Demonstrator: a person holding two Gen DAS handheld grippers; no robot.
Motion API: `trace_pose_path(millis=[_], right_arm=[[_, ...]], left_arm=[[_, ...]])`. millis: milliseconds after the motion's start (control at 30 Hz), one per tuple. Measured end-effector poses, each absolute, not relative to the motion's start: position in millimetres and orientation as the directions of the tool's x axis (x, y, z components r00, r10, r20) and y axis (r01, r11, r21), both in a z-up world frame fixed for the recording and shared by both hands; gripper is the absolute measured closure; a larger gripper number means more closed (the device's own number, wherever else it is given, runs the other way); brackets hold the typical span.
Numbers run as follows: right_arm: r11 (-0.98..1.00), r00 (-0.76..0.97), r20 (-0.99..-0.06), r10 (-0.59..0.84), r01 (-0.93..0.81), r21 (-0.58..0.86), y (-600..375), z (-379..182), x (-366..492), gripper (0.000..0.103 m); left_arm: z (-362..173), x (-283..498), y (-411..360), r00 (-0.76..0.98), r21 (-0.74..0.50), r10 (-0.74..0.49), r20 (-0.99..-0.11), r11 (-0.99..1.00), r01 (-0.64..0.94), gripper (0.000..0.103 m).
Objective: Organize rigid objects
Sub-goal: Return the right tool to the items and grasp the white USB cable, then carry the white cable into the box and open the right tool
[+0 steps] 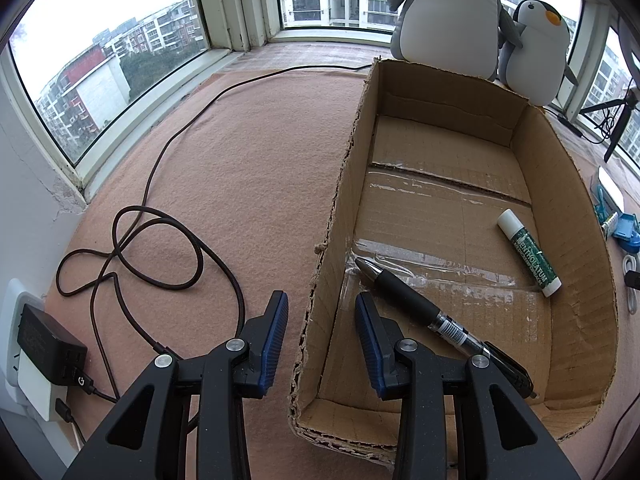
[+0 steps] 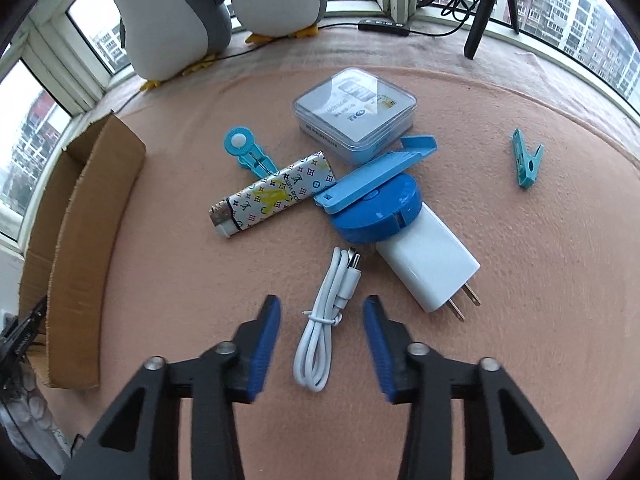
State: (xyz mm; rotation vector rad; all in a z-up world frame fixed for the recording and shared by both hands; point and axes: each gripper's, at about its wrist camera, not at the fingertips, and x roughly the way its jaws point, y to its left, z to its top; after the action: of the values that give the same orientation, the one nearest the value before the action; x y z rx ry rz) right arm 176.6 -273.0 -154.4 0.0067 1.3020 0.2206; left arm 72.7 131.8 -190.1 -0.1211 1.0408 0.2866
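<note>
A cardboard box lies open on the pink cloth; inside are a black pen and a green lip balm stick. My left gripper is open and straddles the box's left wall, empty. My right gripper is open over a coiled white cable. Beyond it lie a white charger plug, a blue round case, a patterned lighter, a clear square box, a blue clip and a teal clothespin. The cardboard box stands at the left in the right wrist view.
Two plush penguins sit by the window behind the box. A brown cable loops from a black adapter at the left. A tripod stands at the back right. Window frames border the cloth.
</note>
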Motion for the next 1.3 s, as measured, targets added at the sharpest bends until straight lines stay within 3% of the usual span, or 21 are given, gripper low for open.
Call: trace_pose_path(millis=[67,300,900,1300], right_arm=[[0.979,0.241,-0.958,0.156,-0.169,0.117,-271.3,-155.7,178.2,0.076],[0.977,0.231,-0.962,0.143,-0.186,0.101,-274.2,-156.4,180.4,0.086],[0.955,0.269,-0.923,0.274,-0.185,0.23,-271.6,-127.3,155.2,0.087],[0.865,0.273,-0.86,0.43,-0.397,0.306,-188.8,-71.6,135.5,0.087]], left_arm=[[-190.1,72.7,131.7,0.472,0.036,0.176,-0.864,0.956,-0.29,0.065],[-190.0,73.2,131.5,0.473,0.036,0.176,-0.863,0.956,-0.291,0.065],[-190.2,73.6,131.3,0.473,0.036,0.176,-0.863,0.956,-0.29,0.065],[-190.5,73.4,131.4,0.474,0.036,0.176,-0.863,0.956,-0.291,0.065]])
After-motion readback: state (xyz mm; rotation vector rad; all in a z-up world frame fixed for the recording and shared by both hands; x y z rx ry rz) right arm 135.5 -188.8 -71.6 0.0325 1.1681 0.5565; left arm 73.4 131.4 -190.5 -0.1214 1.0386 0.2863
